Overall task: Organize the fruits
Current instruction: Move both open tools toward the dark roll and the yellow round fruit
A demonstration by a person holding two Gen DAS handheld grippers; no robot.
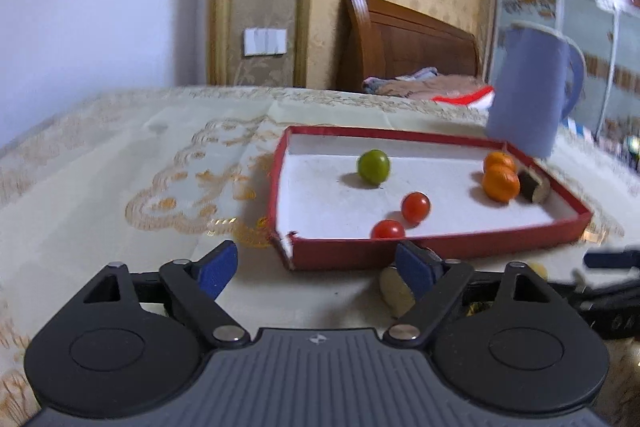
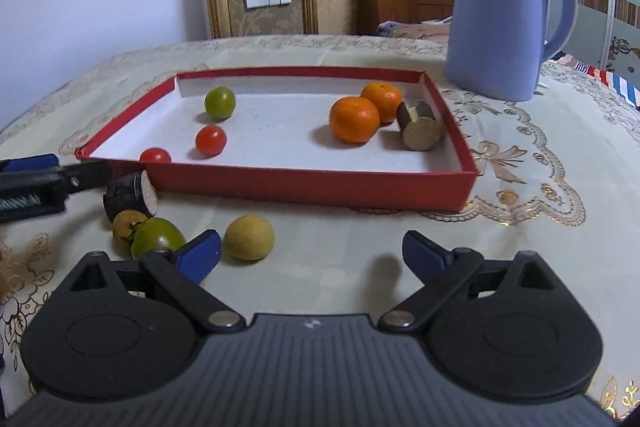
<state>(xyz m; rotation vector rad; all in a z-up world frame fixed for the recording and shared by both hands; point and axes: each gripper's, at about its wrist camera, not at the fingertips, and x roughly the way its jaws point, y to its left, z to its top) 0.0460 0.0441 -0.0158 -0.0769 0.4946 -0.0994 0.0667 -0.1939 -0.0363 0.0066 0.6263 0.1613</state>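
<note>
Red tray (image 2: 280, 183) holds tomatoes and oranges (image 2: 354, 119) on a cream embroidered cloth (image 2: 520, 163); both grippers (image 1: 316, 267) (image 2: 312, 253) gape, empty.

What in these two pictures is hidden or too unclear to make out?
- Left wrist view: the pale fruit before the red tray is half covered by a finger of the left tongs.
- Left wrist view: the blue jug is blurred.
- Right wrist view: the green tomato and yellowish fruit are partly hidden by the right tongs.
- Right wrist view: the dark-skinned piece cannot be identified.
</note>
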